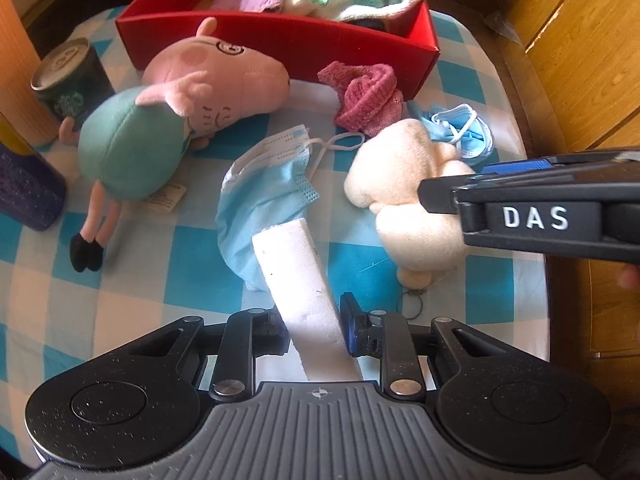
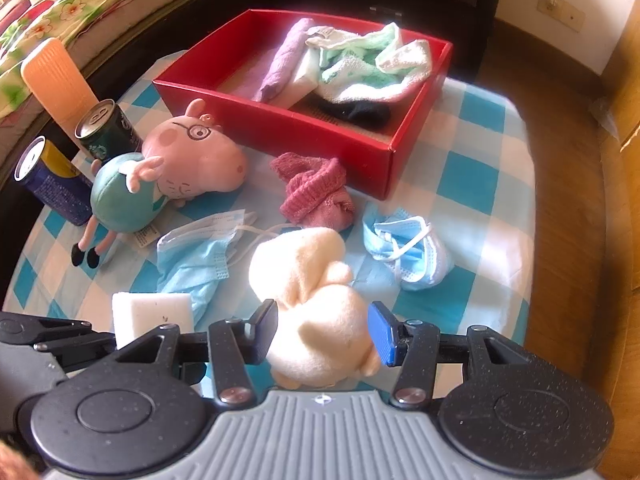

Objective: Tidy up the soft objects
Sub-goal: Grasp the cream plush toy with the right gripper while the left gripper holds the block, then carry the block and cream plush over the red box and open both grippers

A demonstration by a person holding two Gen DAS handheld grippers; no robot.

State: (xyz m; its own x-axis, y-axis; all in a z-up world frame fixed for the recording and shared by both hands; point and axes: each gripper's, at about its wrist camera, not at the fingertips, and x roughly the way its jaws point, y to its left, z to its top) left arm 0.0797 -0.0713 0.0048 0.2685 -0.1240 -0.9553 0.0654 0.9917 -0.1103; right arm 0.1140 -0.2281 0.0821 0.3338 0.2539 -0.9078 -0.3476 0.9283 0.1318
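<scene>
Left tongs [image 1: 316, 332] clamped on a white sponge block [image 1: 300, 280] at six o'clock, right tongs [image 2: 323, 330] gripped the cream plush toy [image 2: 316, 292] on the checked counter [image 2: 472, 184], red box [image 2: 280, 128] at twelve o'clock.

Two drink cans, one green [image 2: 110, 132] and one dark blue [image 2: 52, 184], two blue face masks [image 2: 192, 256] [image 2: 408, 248], two plush toys, a pig [image 2: 168, 168] and a cream one [image 2: 316, 300], one white sponge block [image 1: 304, 292], one pink knitted piece [image 2: 316, 192], one red box [image 2: 304, 136] of cloths
</scene>
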